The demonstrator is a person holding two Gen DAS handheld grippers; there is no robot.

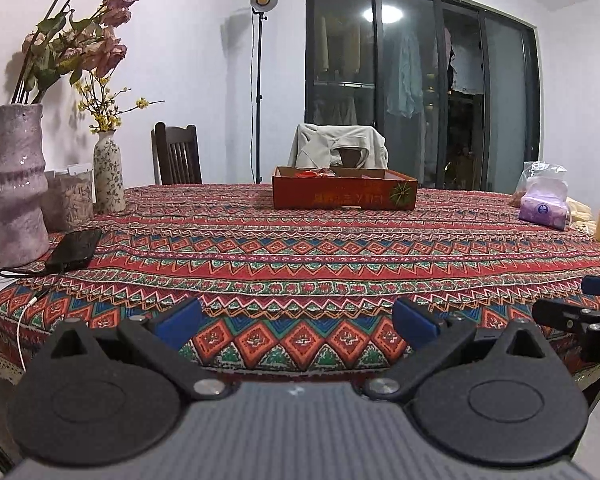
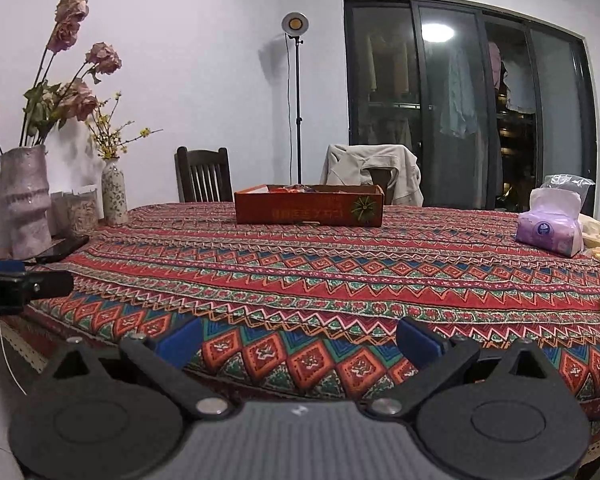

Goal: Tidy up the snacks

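At the bottom of the left wrist view, the left gripper (image 1: 296,320) hovers over the near edge of the table, its blue-padded fingers spread wide with nothing between them. The right gripper (image 2: 298,342), at the bottom of its own view, is spread the same way and also empty (its tip shows at the right edge of the left view too).

Beyond both lies a broad stretch of patterned red tablecloth (image 1: 300,248) with no loose snacks visible on it. In the lower left of the left view a dark phone (image 1: 76,248) rests on a cable.

Farther back, in the centre of both frames, sits the shallow orange-red snack box (image 1: 344,194), well apart from both grippers. Some red and pale wrapped snacks (image 2: 296,189) peek above its rim; how many, or how they are arranged, is too small to tell.

At the right edge are a purple tissue pack (image 2: 550,230) and a clear bag behind it. At the left stand two vases of flowers (image 1: 16,176).

Judging from this, whatever snacks are visible already lie in the box, and neither gripper holds anything, so the task appears either barely begun or nearly finished; the frames do not settle which.
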